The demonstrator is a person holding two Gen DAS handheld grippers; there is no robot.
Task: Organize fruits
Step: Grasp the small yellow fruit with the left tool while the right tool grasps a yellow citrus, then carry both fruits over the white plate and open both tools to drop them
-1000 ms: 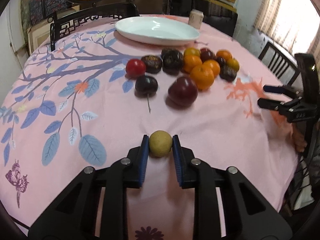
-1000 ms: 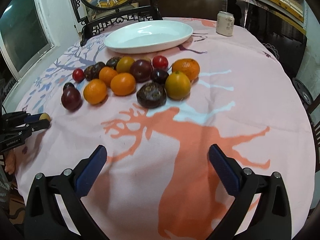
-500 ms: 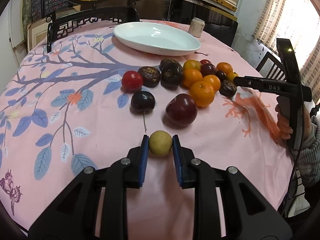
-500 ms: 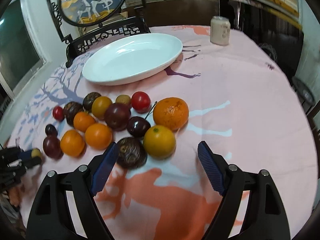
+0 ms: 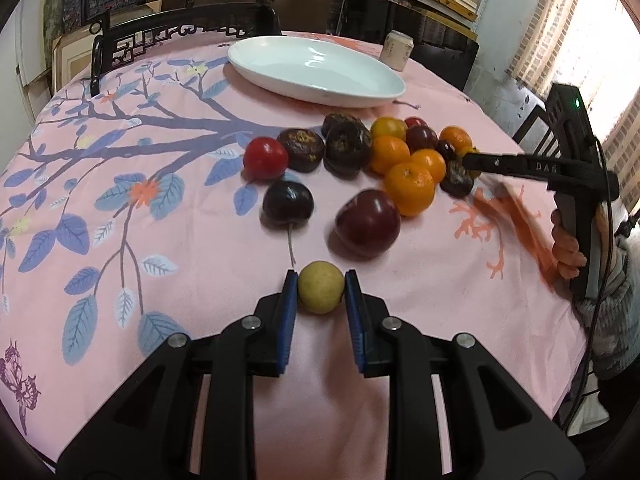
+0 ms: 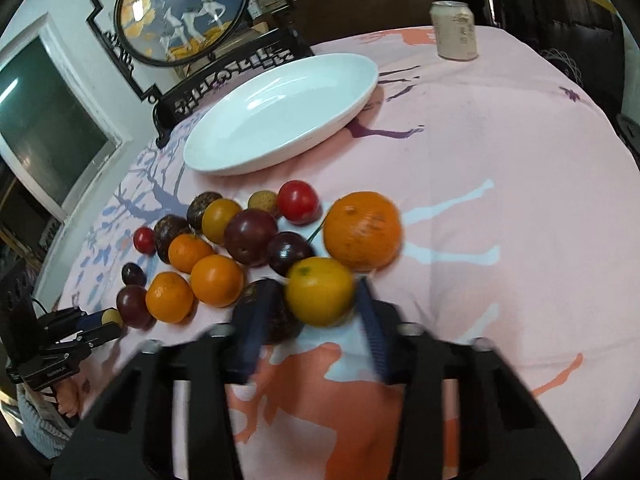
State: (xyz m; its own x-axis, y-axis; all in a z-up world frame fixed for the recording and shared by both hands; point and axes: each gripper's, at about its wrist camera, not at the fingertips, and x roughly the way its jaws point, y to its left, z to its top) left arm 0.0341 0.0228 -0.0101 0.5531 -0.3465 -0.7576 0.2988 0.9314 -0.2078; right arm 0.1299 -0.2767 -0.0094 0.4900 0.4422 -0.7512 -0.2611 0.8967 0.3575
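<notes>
My left gripper (image 5: 321, 278) is shut on a small round yellow-tan fruit (image 5: 320, 293), held just above the pink tablecloth. A cluster of fruit lies beyond it: a dark red plum (image 5: 368, 222), a dark cherry (image 5: 288, 202), a red tomato (image 5: 265, 157), mandarins (image 5: 410, 188) and wrinkled dark fruits (image 5: 347, 146). In the right wrist view my right gripper (image 6: 320, 304) has its jaws closing around a yellow-orange citrus (image 6: 320, 292) at the cluster's near edge. Its blurred blue pads touch both sides of the citrus. A large orange (image 6: 362, 230) sits just behind.
An empty white oval plate (image 6: 280, 116) stands beyond the fruit, with a drinks can (image 6: 456, 32) to its right. A dark carved chair (image 5: 180, 32) stands at the far table edge. A person's hand (image 5: 566, 248) holds the right gripper at the right.
My right gripper moved in over the fruit cluster and its jaws went from wide open to narrow around the yellow-orange citrus. The left gripper kept still, holding its small fruit.
</notes>
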